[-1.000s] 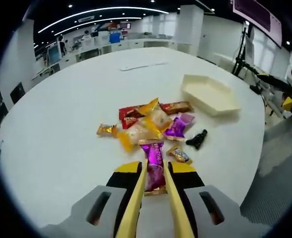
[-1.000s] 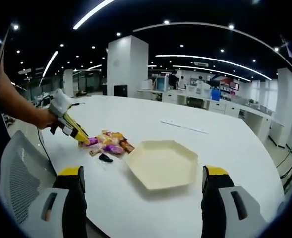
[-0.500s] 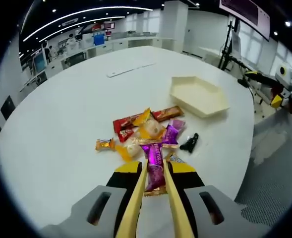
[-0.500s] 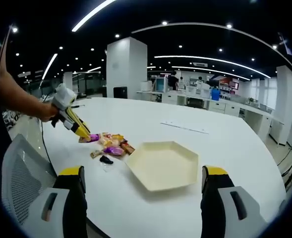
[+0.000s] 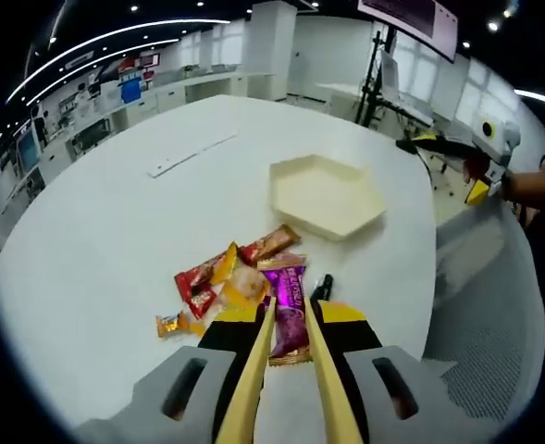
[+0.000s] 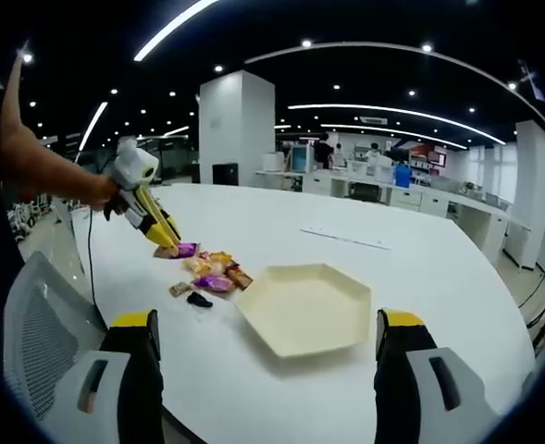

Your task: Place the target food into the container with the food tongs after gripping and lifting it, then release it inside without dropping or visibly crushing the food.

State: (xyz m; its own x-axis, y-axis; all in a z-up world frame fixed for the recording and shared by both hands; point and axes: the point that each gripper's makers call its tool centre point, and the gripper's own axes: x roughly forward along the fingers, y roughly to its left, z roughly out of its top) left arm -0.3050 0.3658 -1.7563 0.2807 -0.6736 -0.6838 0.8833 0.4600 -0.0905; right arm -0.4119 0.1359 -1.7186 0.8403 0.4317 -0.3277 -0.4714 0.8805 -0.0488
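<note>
Lifted clear of the snack pile (image 6: 207, 274) on the white table (image 5: 115, 222), left gripper (image 5: 288, 319) clenches purple snack (image 5: 289, 310); right gripper (image 6: 263, 347) gapes above hexagonal tray (image 6: 304, 305) in a ceiling-lit office.

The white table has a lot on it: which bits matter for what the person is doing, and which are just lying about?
Part of the job:
- left gripper, with yellow tongs shut on the purple snack packet
- cream hexagonal tray, empty

Lying about:
- heap of other wrapped snacks
- small black item
- flat white strip
- right gripper, open and idle
</note>
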